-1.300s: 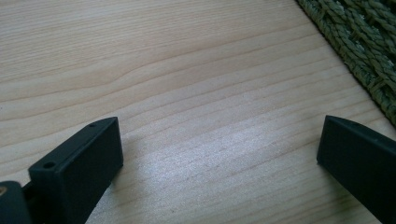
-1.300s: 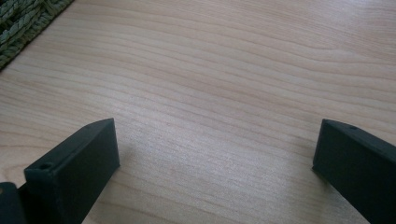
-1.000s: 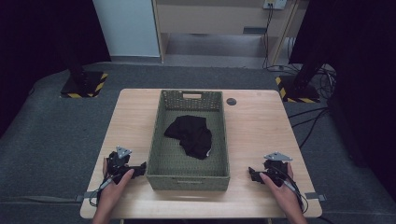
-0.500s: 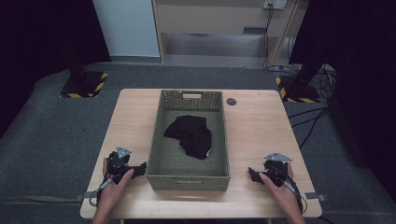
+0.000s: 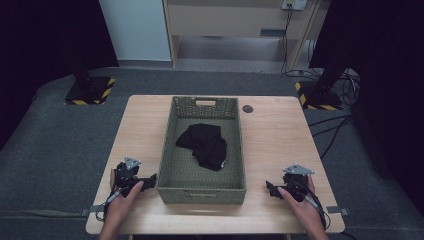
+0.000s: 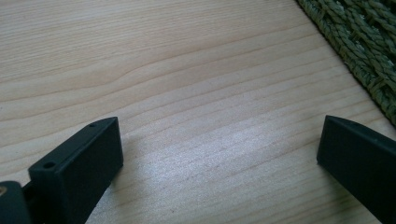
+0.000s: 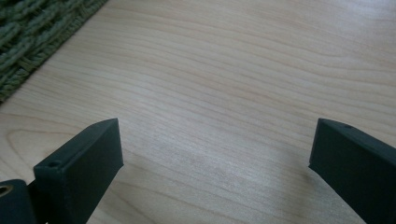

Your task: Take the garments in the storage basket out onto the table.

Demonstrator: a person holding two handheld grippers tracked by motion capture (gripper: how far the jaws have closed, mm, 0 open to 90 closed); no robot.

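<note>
- My left gripper rests low on the table, just beside the near-left corner of the basket. In the left gripper view its jaws stand wide apart with only bare wood between them, so it is released and holds nothing.
- My right gripper rests on the table too, on the basket's other side and a little farther from its wall. In the right gripper view its jaws are also spread wide over wood: released, empty.
- The cloth is a crumpled black bundle on the basket floor, about mid-basket and nearer the right wall.
- From both grippers it lies forward and inward, over the woven wall, so I judge neither can reach it by sliding; the reach must go up and over the rim.
- The bundle's long axis runs roughly from far-left to near-right, with its near end bulging toward the right wall.
- I judge the right gripper has the shorter line to that near end, though the left sits closer to the basket itself.
- A small dark disc lies on the table past the far-right corner, well apart from everything.
</note>
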